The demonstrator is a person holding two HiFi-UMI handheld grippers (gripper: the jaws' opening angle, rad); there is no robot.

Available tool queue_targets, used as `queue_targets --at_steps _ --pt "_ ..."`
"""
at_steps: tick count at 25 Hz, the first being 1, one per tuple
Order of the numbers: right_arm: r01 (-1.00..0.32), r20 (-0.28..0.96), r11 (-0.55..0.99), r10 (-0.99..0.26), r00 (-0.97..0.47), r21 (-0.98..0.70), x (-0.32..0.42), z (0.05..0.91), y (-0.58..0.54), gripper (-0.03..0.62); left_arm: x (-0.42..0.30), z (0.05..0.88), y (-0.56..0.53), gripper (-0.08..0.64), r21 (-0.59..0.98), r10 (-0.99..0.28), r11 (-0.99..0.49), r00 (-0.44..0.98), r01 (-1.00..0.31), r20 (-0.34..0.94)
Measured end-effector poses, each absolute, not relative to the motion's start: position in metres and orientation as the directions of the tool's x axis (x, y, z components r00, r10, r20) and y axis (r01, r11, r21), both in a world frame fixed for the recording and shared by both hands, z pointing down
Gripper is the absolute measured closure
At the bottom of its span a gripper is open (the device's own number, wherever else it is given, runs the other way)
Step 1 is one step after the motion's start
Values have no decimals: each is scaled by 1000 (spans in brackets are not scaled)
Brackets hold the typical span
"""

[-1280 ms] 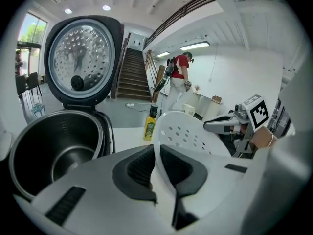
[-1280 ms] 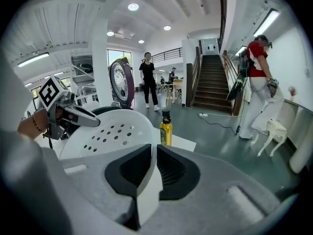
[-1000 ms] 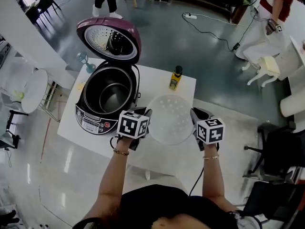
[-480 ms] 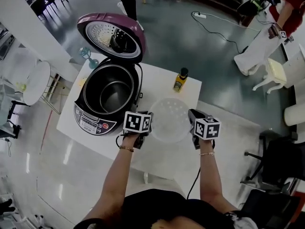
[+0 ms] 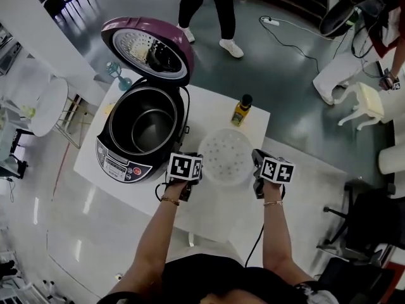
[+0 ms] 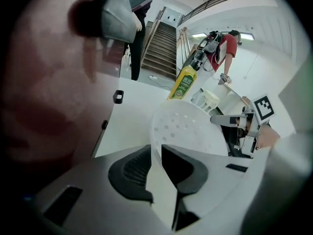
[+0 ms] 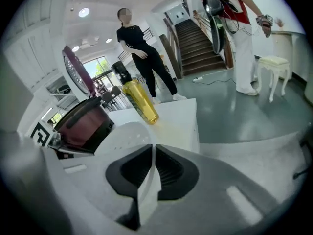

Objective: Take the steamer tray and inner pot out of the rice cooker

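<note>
Currently the left gripper (image 5: 195, 168) and right gripper (image 5: 257, 164) are each clamped shut on opposite rims of the white perforated plastic steamer tray (image 5: 226, 156), low over the white table (image 5: 212, 208). It is beside the open purple rice cooker (image 5: 120, 160), whose metal inner pot (image 5: 152, 128) sits inside.

Bright even light; glare on glossy floor (image 5: 38, 233); gripper views fisheye-warped, dark-edged.

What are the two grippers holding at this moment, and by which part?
Both hold the steamer tray by its rim: left gripper at its left edge, right gripper at its right edge.
</note>
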State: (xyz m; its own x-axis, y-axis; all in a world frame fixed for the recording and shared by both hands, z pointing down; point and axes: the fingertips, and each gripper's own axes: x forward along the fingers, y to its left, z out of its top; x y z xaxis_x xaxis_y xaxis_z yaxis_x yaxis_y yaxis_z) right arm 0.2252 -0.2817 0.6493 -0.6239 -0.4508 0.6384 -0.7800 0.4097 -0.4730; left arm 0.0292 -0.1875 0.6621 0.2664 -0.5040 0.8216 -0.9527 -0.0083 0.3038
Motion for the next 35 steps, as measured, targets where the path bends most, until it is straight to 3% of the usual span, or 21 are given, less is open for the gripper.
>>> queue_targets --at_steps 11,17,22,27,35 --pt "-779 622 353 -469 -627 -519 230 660 -293 565 36 666 -193 503 318 -514 27 259 -948 818" --pt "-736 559 351 -487 -672 -579 226 653 -285 538 22 644 -197 499 140 -595 42 88 -989 799" --pt "-748 532 397 -530 -660 -533 233 637 -284 491 31 621 -191 447 121 -657 29 72 -992 750" --pt "-753 532 497 -534 -657 -431 232 606 -269 480 49 592 -175 445 187 -710 -11 139 -982 690" --pt "-632 306 614 -558 -772 -473 191 500 -221 480 62 503 -146 445 243 -833 -69 190 -968 519"
